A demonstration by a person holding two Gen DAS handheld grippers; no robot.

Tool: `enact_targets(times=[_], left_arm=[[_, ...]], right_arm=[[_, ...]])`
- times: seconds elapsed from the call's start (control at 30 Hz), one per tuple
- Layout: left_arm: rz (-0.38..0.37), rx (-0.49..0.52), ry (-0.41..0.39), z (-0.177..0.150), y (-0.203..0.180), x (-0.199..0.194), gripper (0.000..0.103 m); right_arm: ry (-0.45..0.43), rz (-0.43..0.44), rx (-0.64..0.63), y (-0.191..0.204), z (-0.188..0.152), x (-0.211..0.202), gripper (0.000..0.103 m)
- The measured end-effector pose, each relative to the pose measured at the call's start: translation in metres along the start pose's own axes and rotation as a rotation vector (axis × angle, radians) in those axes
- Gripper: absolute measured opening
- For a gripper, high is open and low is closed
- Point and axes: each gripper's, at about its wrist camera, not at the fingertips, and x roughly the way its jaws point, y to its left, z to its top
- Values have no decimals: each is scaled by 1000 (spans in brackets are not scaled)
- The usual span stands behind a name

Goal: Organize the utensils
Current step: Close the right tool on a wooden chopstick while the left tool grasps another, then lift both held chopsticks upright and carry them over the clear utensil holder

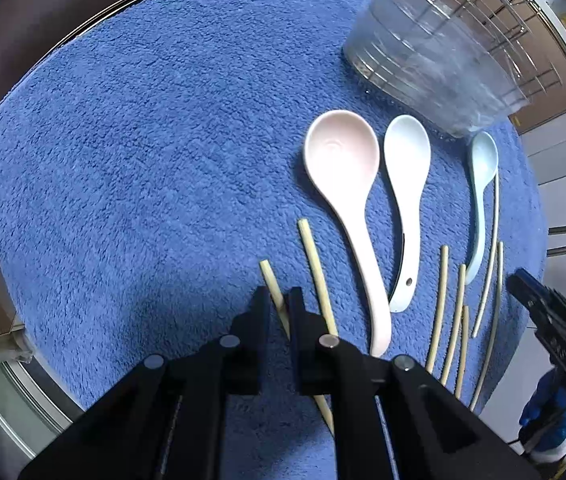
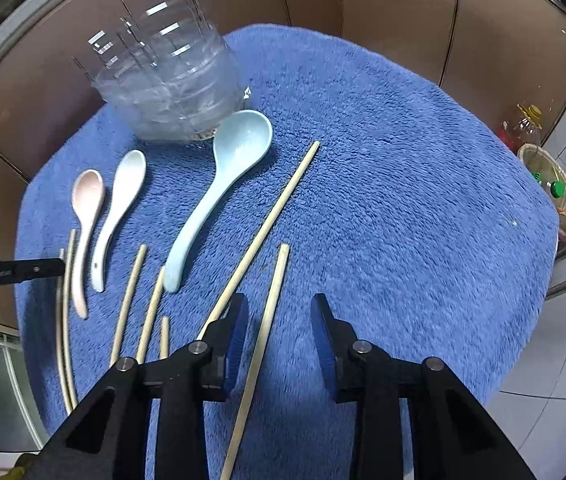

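Spoons and pale wooden chopsticks lie on a blue towel (image 1: 143, 140). My left gripper (image 1: 278, 296) is shut on a short chopstick (image 1: 270, 278) near the towel's front, and a second chopstick (image 1: 317, 272) lies just to its right. Beyond are a pink spoon (image 1: 341, 152), a pale blue spoon (image 1: 407, 152) and a smaller blue spoon (image 1: 483, 160). My right gripper (image 2: 279, 304) is open, with a chopstick (image 2: 277, 280) lying between its fingers, touching neither pad. A longer chopstick (image 2: 275, 208) runs past its left finger. A clear plastic container (image 2: 171, 80) stands at the back.
Several more chopsticks (image 1: 455, 312) lie at the towel's right side in the left wrist view. A wire rack (image 1: 503, 20) stands behind the container. Bottles in a basket (image 2: 551, 184) sit off the towel to the right. Brown panels surround the table.
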Motion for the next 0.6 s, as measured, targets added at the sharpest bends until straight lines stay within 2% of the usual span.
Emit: enact_targets(times=[0.13,0.27,0.33,0.37,0.4,0.53,0.6], left_arm=[[3,11,-10,-1,-3,0,8],[-2,0,-16,-1,-3,0,8],[11,2,-29,-3,-5,-1,8],[19,3,-37,-4,-5,-2,8],[24,1,-43,-4,-7,-2,8],[29,1,-96,-15,-8,-8,7],[7,14,-153,-25,-7,-21,6]], right_arm=[[51,-46,-11,2,13,19,25],[57,-97,-48,9,18,21,22],[51,-104,-55,13,16,20,14],[51,-91,-49,12,16,19,8],[49,-81,-43,14,15,19,7],[22,-44,-25,17,6,8,6],[-6,-23,-20,18,1,-4,6]])
